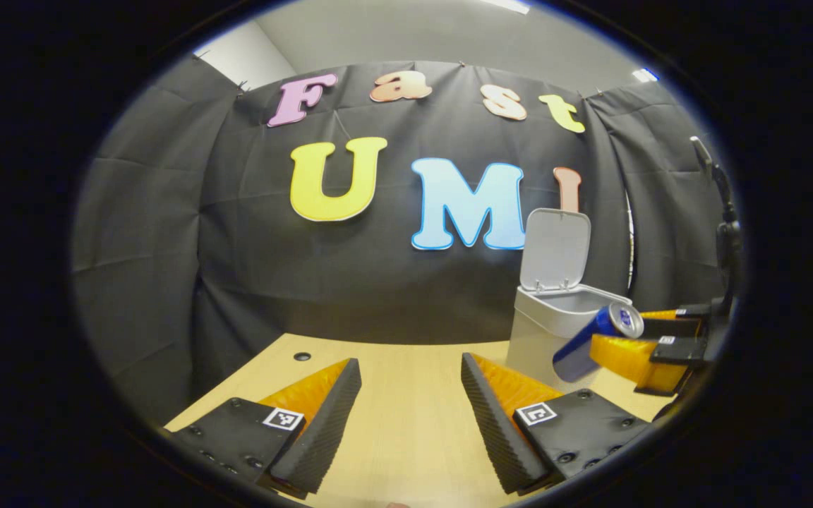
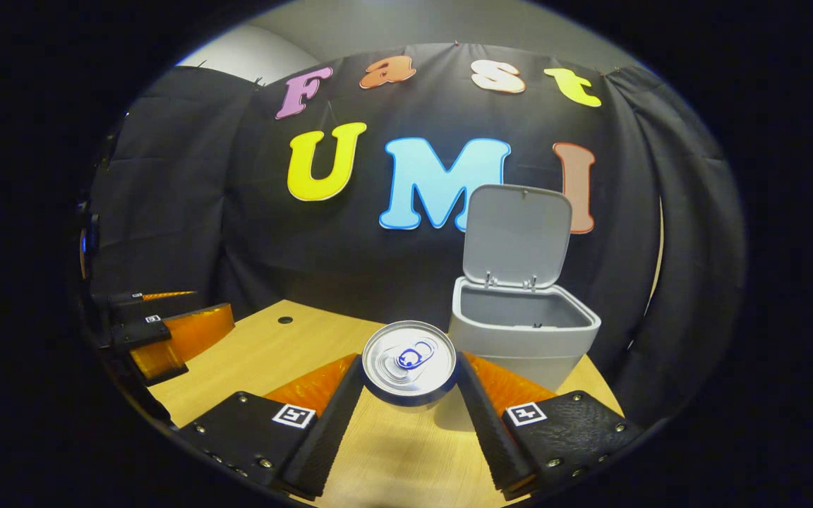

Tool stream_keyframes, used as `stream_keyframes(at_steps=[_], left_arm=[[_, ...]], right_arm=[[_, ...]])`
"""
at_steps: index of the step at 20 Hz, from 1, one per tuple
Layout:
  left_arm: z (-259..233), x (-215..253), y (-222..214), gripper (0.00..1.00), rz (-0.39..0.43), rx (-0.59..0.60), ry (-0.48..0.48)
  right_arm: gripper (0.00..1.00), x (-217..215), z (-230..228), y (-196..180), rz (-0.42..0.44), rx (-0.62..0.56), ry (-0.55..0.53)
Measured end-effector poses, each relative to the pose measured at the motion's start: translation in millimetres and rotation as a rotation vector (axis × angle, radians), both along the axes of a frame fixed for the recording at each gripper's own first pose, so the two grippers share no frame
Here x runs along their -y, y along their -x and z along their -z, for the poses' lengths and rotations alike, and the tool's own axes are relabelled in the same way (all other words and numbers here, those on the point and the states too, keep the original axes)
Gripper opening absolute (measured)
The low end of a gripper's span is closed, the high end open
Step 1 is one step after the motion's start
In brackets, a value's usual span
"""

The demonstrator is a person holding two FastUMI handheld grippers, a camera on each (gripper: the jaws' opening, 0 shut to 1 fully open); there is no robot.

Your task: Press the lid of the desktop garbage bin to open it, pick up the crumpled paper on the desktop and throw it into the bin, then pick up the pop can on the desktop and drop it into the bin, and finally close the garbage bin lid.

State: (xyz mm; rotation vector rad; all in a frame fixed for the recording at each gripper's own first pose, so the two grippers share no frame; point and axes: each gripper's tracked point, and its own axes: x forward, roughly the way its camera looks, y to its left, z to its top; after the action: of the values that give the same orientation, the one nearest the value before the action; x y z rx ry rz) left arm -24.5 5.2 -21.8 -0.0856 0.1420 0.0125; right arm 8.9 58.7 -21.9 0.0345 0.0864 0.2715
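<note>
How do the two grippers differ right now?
The right gripper is shut on the can, held near the open bin; the left gripper is open and holds nothing. The right is raised off the table beside the bin; the left hangs back. Both point toward the wall.

Your left gripper wore black screw-studded plates, each bearing a square black-and-white marker, over ribbed wedge-shaped fingers; your right gripper carried the same plates, screws and markers.
</note>
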Motion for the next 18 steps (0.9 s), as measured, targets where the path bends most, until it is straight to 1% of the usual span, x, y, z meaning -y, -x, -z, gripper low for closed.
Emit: stream_keyframes(at_steps=[6, 10, 14, 18], left_arm=[[2.3, 0.0, -1.1, 0.97, -0.009, -0.006, -0.002], [6.0, -2.8, -0.6, 0.97, -0.018, -0.014, 0.007], [5.7, -6.4, 2.0, 0.97, -0.028, -0.015, 0.0], [7.3, -8.8, 1.6, 0.96, -0.035, -0.022, 0.004]], right_arm=[[0.83, 26.0, -45.5, -21.9, 0.086, 0.18, 0.108], [0.83, 35.1, -61.5, -37.3, 0.137, 0.252, 0.17], [0.83, 43.0, -60.1, -52.9, 0.18, 0.261, 0.2], [0.83, 46.8, -50.2, -70.6, 0.201, 0.235, 0.215]])
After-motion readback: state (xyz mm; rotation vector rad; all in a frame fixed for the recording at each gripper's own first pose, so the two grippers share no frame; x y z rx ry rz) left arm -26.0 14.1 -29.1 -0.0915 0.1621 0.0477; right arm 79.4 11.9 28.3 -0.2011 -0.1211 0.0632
